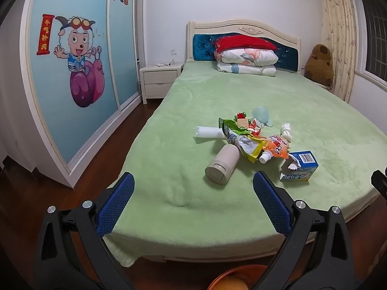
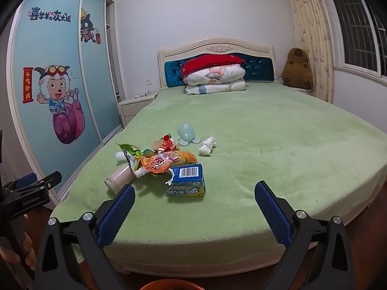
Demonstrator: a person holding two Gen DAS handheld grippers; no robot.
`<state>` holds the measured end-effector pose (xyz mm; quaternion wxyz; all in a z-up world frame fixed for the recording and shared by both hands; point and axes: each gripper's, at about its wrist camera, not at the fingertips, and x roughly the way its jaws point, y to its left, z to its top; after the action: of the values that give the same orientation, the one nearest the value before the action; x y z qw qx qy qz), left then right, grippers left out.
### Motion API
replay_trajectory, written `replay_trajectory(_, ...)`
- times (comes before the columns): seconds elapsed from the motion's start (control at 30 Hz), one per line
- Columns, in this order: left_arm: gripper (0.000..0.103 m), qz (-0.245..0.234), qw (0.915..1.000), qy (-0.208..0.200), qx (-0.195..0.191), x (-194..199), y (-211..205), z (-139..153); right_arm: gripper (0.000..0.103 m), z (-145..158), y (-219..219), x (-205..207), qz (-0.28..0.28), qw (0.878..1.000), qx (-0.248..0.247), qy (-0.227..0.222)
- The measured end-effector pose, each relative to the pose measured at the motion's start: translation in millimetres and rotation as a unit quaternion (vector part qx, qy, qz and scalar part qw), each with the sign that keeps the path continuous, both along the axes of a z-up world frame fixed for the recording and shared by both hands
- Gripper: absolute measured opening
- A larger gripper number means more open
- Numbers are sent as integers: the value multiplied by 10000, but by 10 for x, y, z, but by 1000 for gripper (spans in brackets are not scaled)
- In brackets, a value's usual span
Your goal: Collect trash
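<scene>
Both grippers, left [image 1: 193, 191] and right [image 2: 194, 204], spread wide and empty above green bedspread [image 1: 266, 101]; blue carton [image 2: 187, 180] and beige flask [image 1: 223, 166] lie ahead.

Home bedroom, prob. a kid's. Dbl bed [image 2: 278, 130] w/ green fleece cover, cream headboard [image 2: 217, 46] w/ blue padding, folded quilts + red pillow [image 2: 212, 64]. Wardrobe [image 1: 72, 84] w/ sliding doors, cartoon sheep & snail art. Nightstand [image 1: 160, 81], floral curtain [image 2: 312, 36], barred window [image 2: 358, 26], brown plush toy [image 2: 296, 68], wood floor.
</scene>
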<state>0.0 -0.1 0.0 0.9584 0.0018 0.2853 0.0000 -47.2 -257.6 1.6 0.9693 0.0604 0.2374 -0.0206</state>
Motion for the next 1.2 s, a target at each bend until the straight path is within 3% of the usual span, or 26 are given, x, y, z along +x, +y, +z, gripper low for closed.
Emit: replay_trajectory(1.2, 96, -174, 9997, 111, 105, 25, -101, 8, 97, 10, 1, 48, 50, 10000, 3, 69)
